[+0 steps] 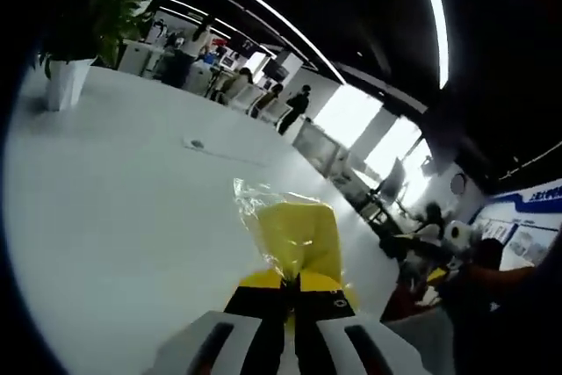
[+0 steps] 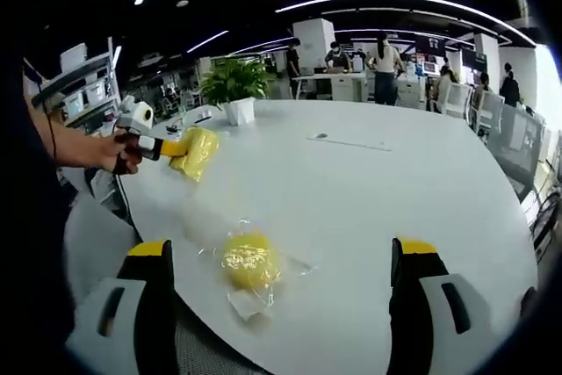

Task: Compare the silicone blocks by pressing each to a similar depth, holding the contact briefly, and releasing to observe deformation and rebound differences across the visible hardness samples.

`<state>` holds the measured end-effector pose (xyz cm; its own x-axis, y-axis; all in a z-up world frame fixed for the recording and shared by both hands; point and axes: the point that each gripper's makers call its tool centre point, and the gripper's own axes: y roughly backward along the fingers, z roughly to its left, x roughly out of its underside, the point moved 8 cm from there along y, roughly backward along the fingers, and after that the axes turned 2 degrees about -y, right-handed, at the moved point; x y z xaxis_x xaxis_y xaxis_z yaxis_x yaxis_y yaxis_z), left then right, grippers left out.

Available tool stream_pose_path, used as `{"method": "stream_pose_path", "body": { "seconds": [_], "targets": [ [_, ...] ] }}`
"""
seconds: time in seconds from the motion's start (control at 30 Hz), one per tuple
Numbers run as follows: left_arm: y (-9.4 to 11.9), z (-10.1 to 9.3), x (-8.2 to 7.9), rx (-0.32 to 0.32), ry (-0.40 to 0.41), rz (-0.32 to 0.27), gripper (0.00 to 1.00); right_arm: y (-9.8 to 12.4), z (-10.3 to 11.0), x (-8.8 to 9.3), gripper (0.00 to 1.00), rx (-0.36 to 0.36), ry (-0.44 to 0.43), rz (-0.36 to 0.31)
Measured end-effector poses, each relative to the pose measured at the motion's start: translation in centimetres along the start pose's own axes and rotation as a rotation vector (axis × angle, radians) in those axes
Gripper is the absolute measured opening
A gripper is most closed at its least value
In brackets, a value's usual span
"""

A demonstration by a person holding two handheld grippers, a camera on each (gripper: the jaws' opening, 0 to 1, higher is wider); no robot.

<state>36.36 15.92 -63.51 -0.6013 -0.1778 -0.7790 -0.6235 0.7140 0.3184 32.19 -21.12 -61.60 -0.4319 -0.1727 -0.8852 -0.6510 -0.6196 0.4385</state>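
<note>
My left gripper [image 1: 288, 292] is shut on a yellow silicone block in a clear plastic bag [image 1: 297, 239], held up above the white table [image 1: 114, 217]. The right gripper view has that same left gripper [image 2: 178, 149] at the left, in a person's hand [image 2: 105, 151], with the bagged block [image 2: 198, 153] sticking out of its jaws. A second, rounder yellow block in a clear bag [image 2: 248, 261] lies on the table [image 2: 378, 199] near the front edge. My right gripper [image 2: 283, 256] stands wide open just above and behind it, one jaw on each side, apart from the bag.
A potted plant in a white pot [image 2: 233, 90] [image 1: 68, 59] stands at the table's far side. A small flat item with a thin cable [image 2: 321, 137] [image 1: 195, 143] lies mid-table. People [image 2: 383, 63] stand by desks beyond. The table edge runs close under my right jaws.
</note>
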Motion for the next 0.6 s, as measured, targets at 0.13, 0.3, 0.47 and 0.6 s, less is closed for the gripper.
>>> {"method": "stream_pose_path", "body": {
  "seconds": [0.13, 0.3, 0.47, 0.6],
  "targets": [
    [0.4, -1.0, -1.4, 0.014, -0.027, -0.047, 0.00, -0.1, 0.3, -2.3, 0.97, -0.041, -0.013, -0.030],
    [0.9, -2.3, -2.9, 0.028, -0.075, -0.076, 0.00, -0.3, 0.7, -4.8, 0.97, -0.059, 0.017, -0.059],
    [1.4, -3.8, -3.9, 0.043, -0.129, -0.096, 0.00, -0.3, 1.3, -7.9, 0.97, -0.085, 0.081, -0.085],
    [1.9, -4.1, -4.6, 0.032, -0.145, -0.123, 0.00, -0.3, 1.8, -10.0, 0.97, -0.110, 0.108, -0.108]
  ]
}}
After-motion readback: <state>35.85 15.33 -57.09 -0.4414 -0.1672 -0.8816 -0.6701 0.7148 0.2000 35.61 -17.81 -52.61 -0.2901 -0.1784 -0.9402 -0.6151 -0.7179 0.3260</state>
